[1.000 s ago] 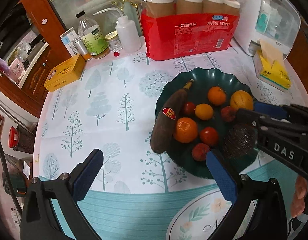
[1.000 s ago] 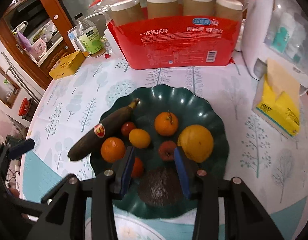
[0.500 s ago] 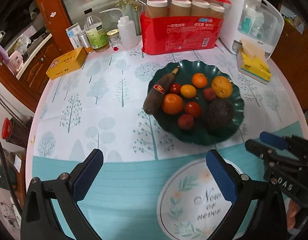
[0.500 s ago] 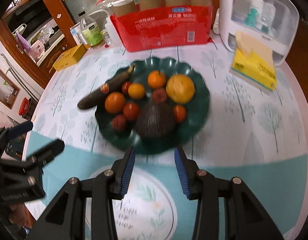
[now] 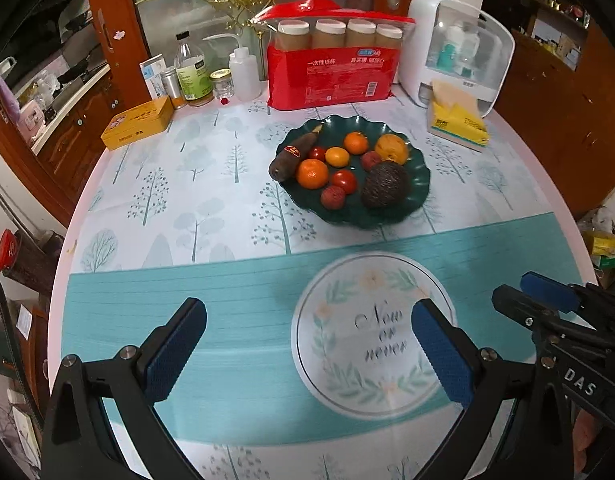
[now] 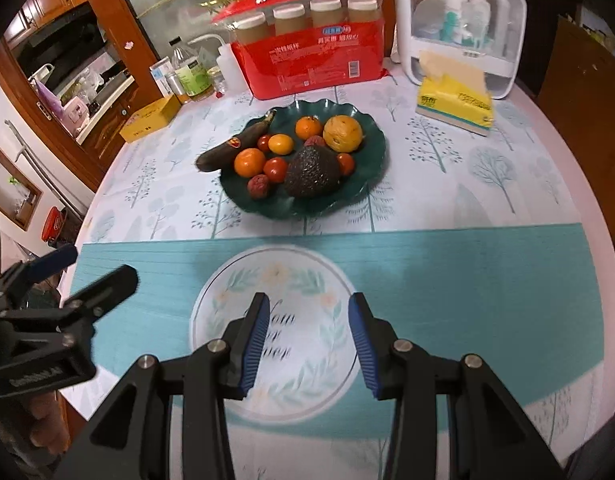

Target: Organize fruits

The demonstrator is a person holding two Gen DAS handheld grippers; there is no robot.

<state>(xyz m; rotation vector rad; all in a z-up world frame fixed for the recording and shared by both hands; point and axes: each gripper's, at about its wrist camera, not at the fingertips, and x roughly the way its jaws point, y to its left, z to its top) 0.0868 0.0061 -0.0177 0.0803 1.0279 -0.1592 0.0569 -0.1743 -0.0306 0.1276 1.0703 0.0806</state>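
Where banana point(image 5: 292, 156) lies, stem away.

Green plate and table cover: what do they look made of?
Green plate: dark green with a scalloped rim and soft highlights, so glazed ceramic or hard plastic; the look leaves it open. Table cover: thin printed sheet, lying flat with a slight sheen, probably wipe-clean plastic or oilcloth.

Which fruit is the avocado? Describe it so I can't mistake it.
Find the dark green scalloped plate mid-table, in front of the red paper-cup pack. The avocado sits at the plate's near edge: the largest dark, rough-skinned fruit among smooth orange and red ones.
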